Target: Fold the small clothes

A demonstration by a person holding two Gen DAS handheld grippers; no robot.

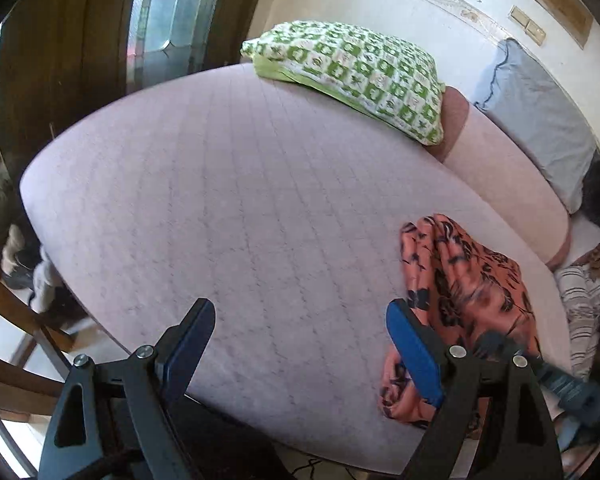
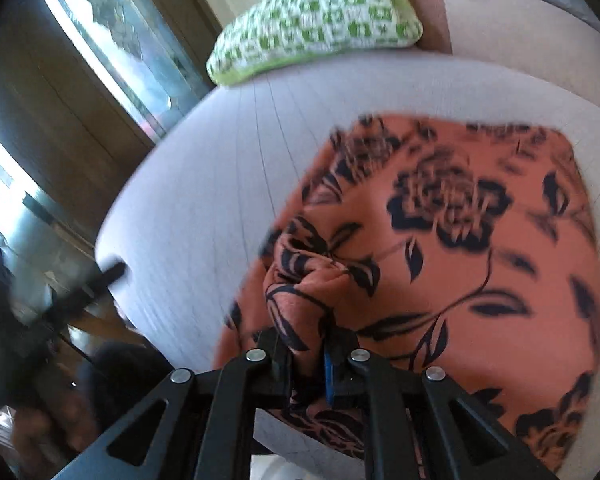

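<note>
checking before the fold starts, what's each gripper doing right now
Left gripper: open, nothing between its fingers.
Right gripper: shut on a bunched fold of the orange floral cloth.

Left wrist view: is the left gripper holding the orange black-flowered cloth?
No, the left gripper stands open over the bare pink quilted mattress, and the orange black-flowered cloth lies beside its right finger, not between them.

Soft daylight, heavy fisheye bend, motion blur on your right view

You get daylight from the window (image 2: pixel 112 40), which blows out to white glare at the left edge; the bed (image 1: pixel 228 208) is evenly lit with faint shadows. Your right view smears the orange cloth (image 2: pixel 452 240) and pillow (image 2: pixel 320 20); your left stays sharper, and both darken and curve at the corners.
</note>
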